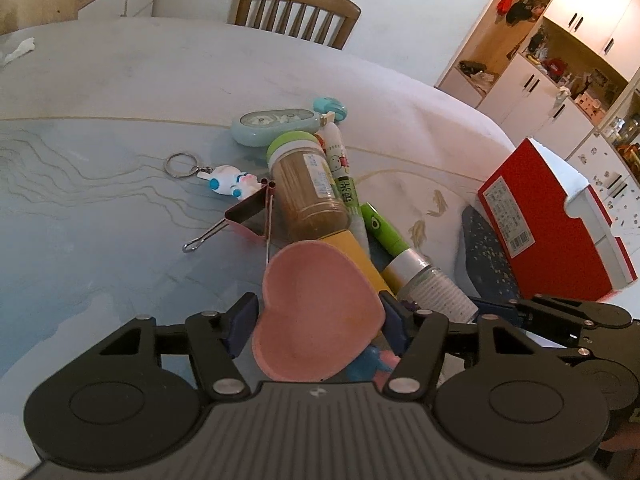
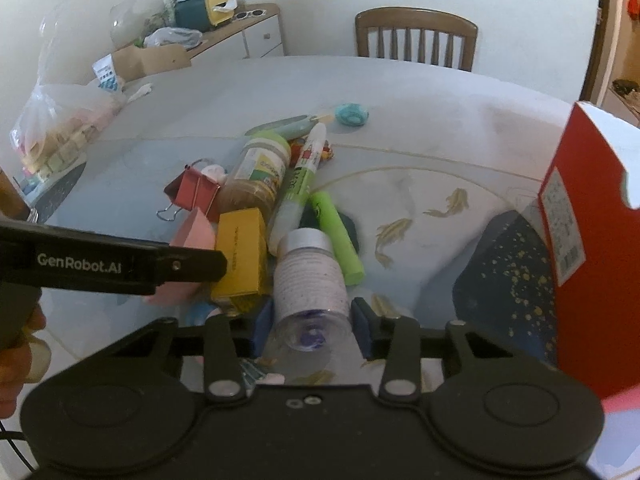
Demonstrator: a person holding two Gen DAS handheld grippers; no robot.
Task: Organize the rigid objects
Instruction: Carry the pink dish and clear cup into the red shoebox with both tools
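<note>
A pile of small objects lies on the table. My left gripper (image 1: 318,320) is shut on a pink heart-shaped dish (image 1: 316,312), its pads against both sides; the dish also shows in the right wrist view (image 2: 192,236). My right gripper (image 2: 310,322) is shut on a clear bottle with a silver cap (image 2: 310,276), which lies on its side; the bottle also shows in the left wrist view (image 1: 430,286). Beside them lie a yellow box (image 2: 240,256), a brown jar with a green lid (image 1: 306,184), a green marker (image 2: 336,236), a white glue tube (image 2: 298,188) and a red binder clip (image 1: 250,214).
A red box (image 1: 556,220) stands on a dark speckled tray (image 2: 508,272) at the right. A rabbit keychain (image 1: 228,180), a mint case (image 1: 274,126) and a teal item (image 2: 351,114) lie farther back. A wooden chair (image 1: 298,16) stands behind the table. Bags sit at the far left (image 2: 64,128).
</note>
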